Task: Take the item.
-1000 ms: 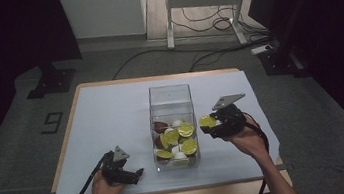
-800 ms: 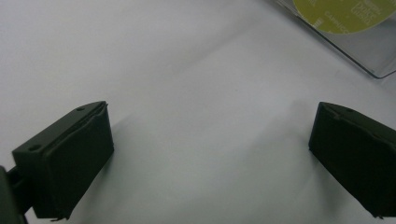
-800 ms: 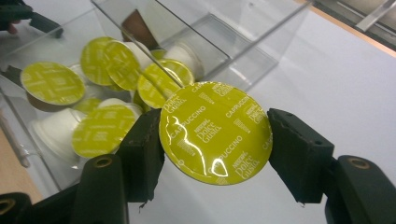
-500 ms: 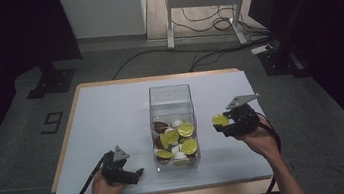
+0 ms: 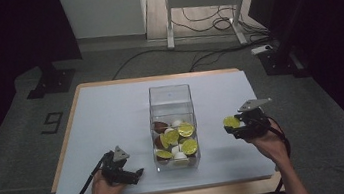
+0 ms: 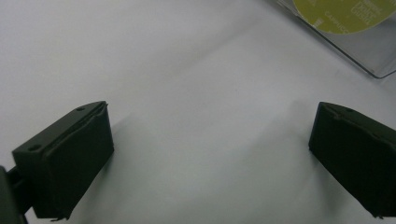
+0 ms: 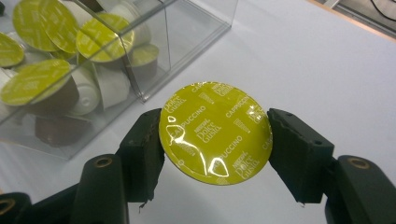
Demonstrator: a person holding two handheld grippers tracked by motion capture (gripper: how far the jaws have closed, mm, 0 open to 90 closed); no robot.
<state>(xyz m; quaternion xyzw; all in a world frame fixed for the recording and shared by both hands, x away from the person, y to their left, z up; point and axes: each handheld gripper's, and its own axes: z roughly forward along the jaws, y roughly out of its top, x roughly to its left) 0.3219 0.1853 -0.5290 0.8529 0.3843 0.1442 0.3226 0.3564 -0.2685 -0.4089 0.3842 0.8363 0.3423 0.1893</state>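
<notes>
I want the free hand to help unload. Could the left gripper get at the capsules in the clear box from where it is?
Probably yes. The left gripper is open and empty beside the clear box, whose top looks open; it must rise over the wall to reach the capsules.

Both grippers, left gripper (image 5: 137,172) and right gripper (image 5: 227,125), are black with thick blocky jaws, small round screws, a grey three-cornered plate on top and a trailing black cable.

Looked like lab or office test room: white-topped table (image 5: 112,115), grey carpet, desk frame (image 5: 203,2) with trailing cables (image 5: 201,25).
</notes>
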